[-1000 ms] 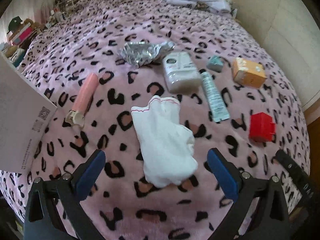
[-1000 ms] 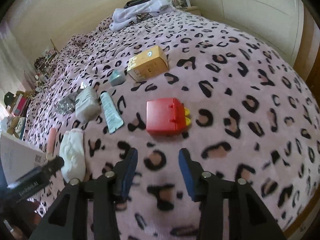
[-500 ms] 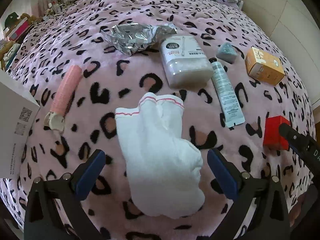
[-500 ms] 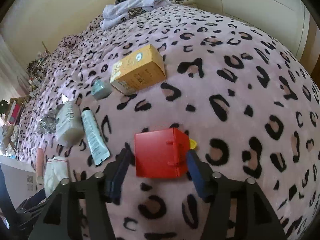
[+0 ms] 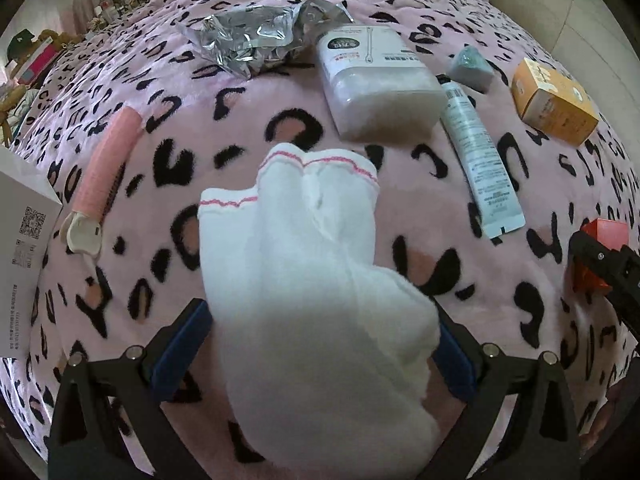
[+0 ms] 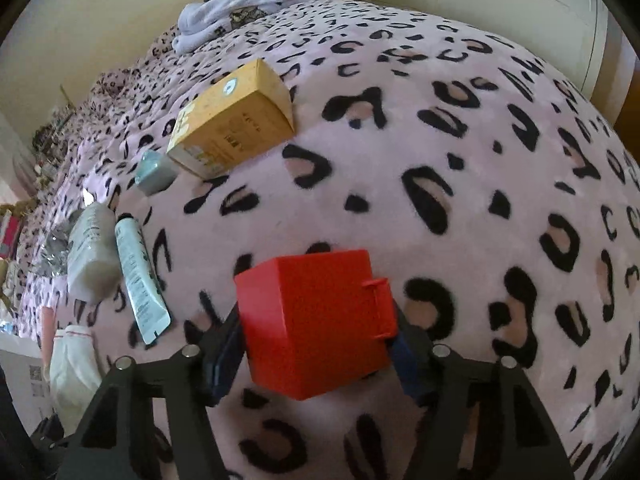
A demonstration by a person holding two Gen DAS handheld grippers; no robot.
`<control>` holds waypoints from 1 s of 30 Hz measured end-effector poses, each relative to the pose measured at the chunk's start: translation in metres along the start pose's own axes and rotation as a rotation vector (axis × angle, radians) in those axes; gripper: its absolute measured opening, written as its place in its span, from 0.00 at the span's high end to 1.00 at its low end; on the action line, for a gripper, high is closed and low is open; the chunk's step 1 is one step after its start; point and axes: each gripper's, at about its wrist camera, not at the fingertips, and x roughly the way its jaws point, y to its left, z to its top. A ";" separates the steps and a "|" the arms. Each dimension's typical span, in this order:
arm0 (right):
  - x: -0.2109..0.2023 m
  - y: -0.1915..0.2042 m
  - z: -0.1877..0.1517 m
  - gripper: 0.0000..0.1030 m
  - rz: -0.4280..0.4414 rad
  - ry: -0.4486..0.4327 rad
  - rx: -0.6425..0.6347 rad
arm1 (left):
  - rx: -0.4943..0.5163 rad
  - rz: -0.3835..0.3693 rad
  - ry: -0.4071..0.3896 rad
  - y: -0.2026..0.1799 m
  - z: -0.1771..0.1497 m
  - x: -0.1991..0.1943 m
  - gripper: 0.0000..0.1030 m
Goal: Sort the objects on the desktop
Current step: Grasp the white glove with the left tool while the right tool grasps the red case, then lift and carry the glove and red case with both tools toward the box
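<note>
A white sock bundle with pink trim (image 5: 304, 280) lies on the pink leopard-print blanket (image 5: 224, 128). My left gripper (image 5: 316, 348) straddles its near end; the jaws are closing, with the blue pads (image 5: 182, 346) close beside the fabric and no clear squeeze. A red plastic box (image 6: 312, 320) lies between the pads of my right gripper (image 6: 314, 360). Those jaws are closing too, and the pads (image 6: 224, 356) stand right at the box's sides. The left wrist view shows the red box (image 5: 604, 232) at the right edge, behind the black frame of the other gripper.
On the blanket lie a pink roller (image 5: 108, 168), a foil pouch (image 5: 248, 40), a white swab pack (image 5: 376, 88), a pale tube (image 5: 480, 160), a small grey-blue piece (image 5: 470, 66) and an orange carton (image 6: 232, 120). A white box (image 5: 24, 260) stands left. Folded clothes (image 6: 240, 8) lie far back.
Both grippers came down and forward. The sock bundle now sits between the left fingers. The right jaws widened, and the red box came in between them.
</note>
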 end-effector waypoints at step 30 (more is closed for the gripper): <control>-0.055 0.020 -0.020 0.37 0.014 -0.078 -0.078 | -0.006 -0.034 -0.047 0.007 -0.003 -0.028 0.79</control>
